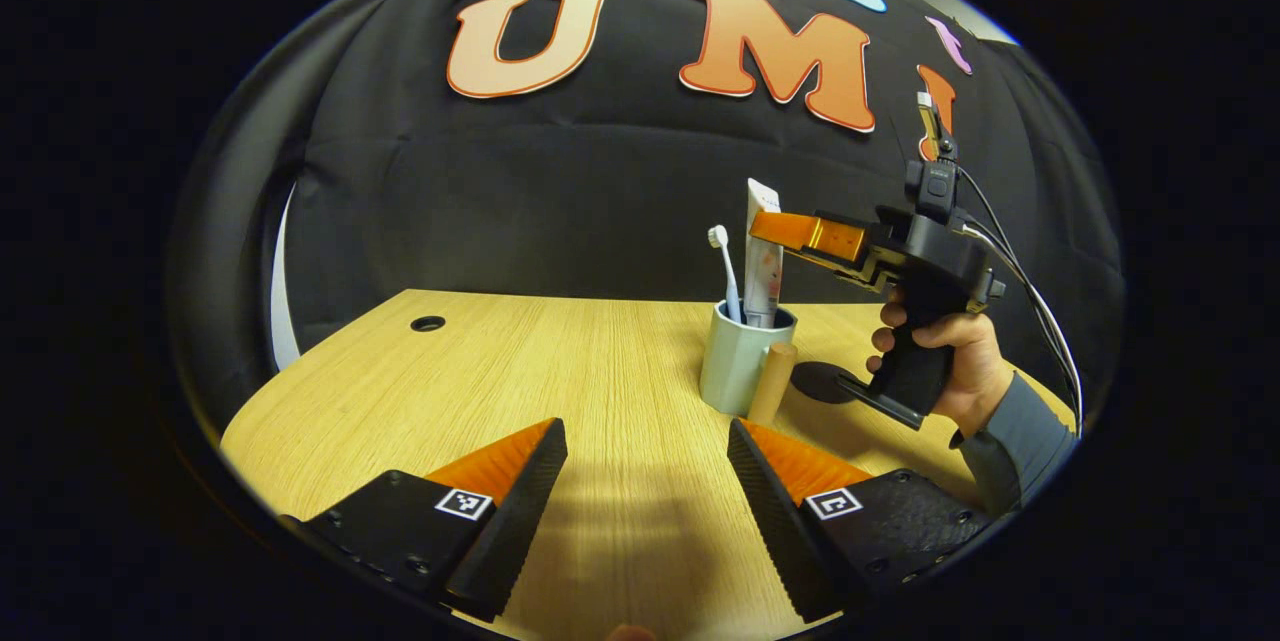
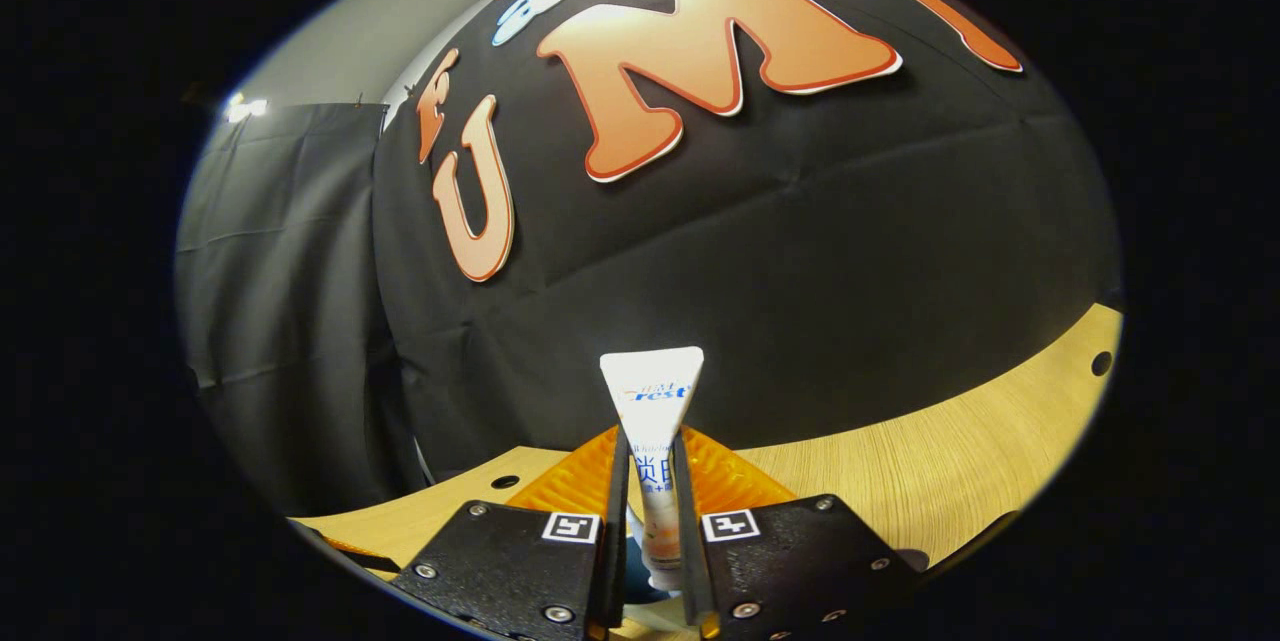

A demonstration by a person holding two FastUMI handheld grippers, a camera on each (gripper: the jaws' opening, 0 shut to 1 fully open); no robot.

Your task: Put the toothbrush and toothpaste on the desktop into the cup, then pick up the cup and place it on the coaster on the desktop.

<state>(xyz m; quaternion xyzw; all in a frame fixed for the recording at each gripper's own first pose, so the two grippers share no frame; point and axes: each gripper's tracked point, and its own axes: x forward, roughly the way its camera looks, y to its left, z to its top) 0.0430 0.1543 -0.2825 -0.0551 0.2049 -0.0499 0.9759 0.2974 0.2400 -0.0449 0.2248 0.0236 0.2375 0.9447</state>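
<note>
A pale cup [image 1: 738,361] with a wooden handle [image 1: 772,383] stands on the wooden desktop [image 1: 560,371]. A white toothbrush [image 1: 727,271] stands in it, head up. The white toothpaste tube [image 1: 762,256] also stands upright with its lower end inside the cup. My right gripper [image 1: 772,227], held by a hand [image 1: 950,361], grips the tube near its top from the right. In the right gripper view the toothpaste tube [image 2: 652,401] sits pinched between both fingers of the right gripper [image 2: 650,521]. My left gripper [image 1: 645,481] is open over bare table, in front of the cup.
A dark round coaster [image 1: 822,381] lies on the table just right of the cup, beneath the hand. A cable hole [image 1: 428,324] is at the table's far left. Black cloth walls close the back and sides.
</note>
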